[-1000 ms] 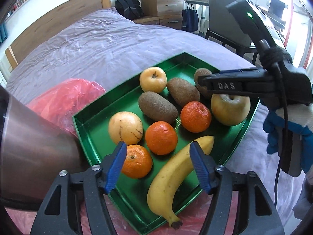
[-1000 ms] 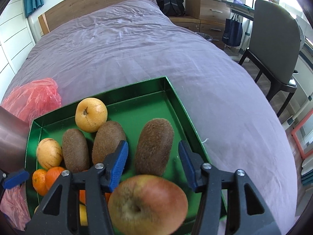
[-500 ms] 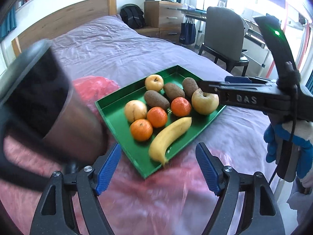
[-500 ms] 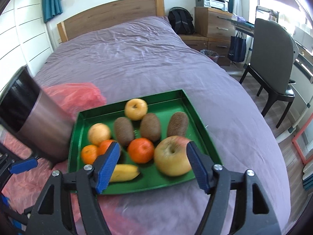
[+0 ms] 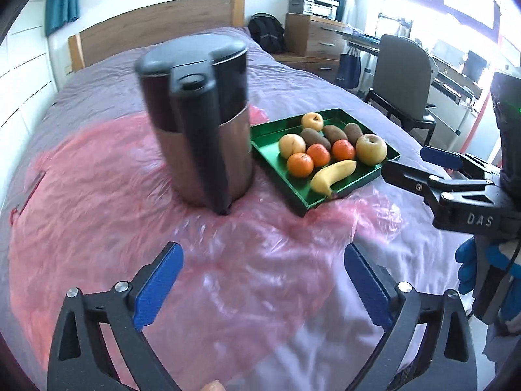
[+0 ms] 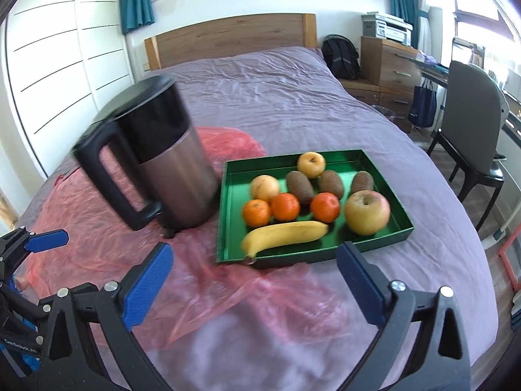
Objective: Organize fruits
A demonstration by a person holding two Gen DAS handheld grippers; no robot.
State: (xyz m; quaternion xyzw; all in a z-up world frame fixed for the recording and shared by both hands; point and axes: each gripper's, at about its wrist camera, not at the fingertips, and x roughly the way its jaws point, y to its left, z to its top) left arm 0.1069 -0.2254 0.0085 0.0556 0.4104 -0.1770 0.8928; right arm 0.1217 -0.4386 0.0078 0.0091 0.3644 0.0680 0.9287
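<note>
A green tray [image 6: 234, 189] lies on the bed and holds a banana [image 6: 286, 234], a big apple [image 6: 368, 211], three oranges [image 6: 285, 207], three kiwis [image 6: 299, 187] and two yellow round fruits [image 6: 311, 164]. The same tray [image 5: 270, 145] appears right of centre in the left wrist view. My left gripper [image 5: 260, 254] hangs over the pink plastic well short of the tray, its jaws opening with nothing between them. My right gripper [image 6: 254, 251] is open and empty, just short of the tray's near rim, and its fingers [image 5: 439, 158] reach in from the right.
A steel kettle [image 6: 172, 169] with a black lid and handle stands on a pink plastic sheet [image 6: 228, 293] just left of the tray. A purple bedcover [image 6: 260, 91] stretches behind. A chair [image 6: 469, 137] stands at the right. A blue-gloved hand [image 5: 469, 267] holds the right gripper.
Both grippers have drawn back and up from the tray and spread their jaws wide. The apple and banana, close to the jaws before, now lie far ahead. The kettle has come fully into view.
</note>
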